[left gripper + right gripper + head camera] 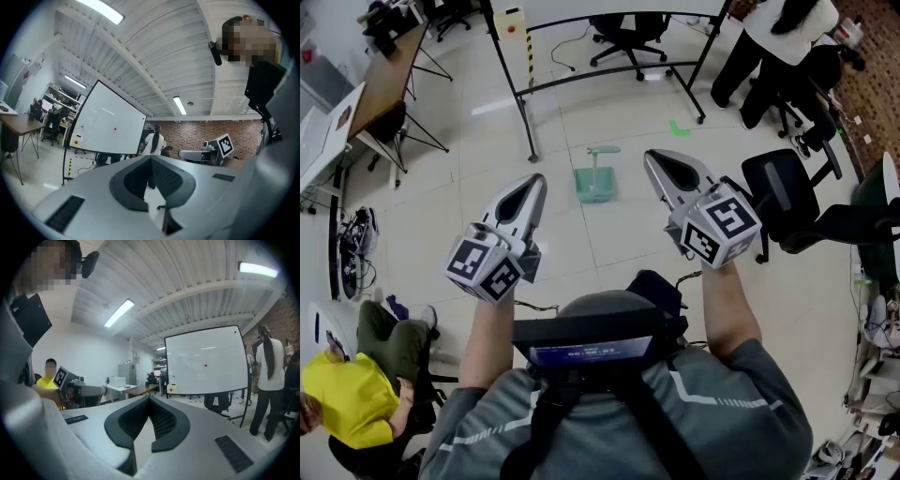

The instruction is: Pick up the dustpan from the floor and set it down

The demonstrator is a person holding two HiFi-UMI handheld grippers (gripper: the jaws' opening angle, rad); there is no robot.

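Observation:
A pale green dustpan [596,180] with an upright handle stands on the tiled floor, ahead of me and between my two hands. My left gripper [532,185] is held level at chest height, short of the dustpan and to its left, jaws shut on nothing. My right gripper [661,161] is held the same way to the dustpan's right, shut and empty. In the left gripper view the left gripper [151,158] has its pads meeting at the tip; the right gripper [150,399] looks the same in its own view. Neither gripper view shows the dustpan.
A wheeled whiteboard stand [581,80] is beyond the dustpan. A black office chair [787,199] is close on the right, with people [778,37] behind it. A desk [389,75] lines the left, and a person in yellow [347,398] sits at lower left.

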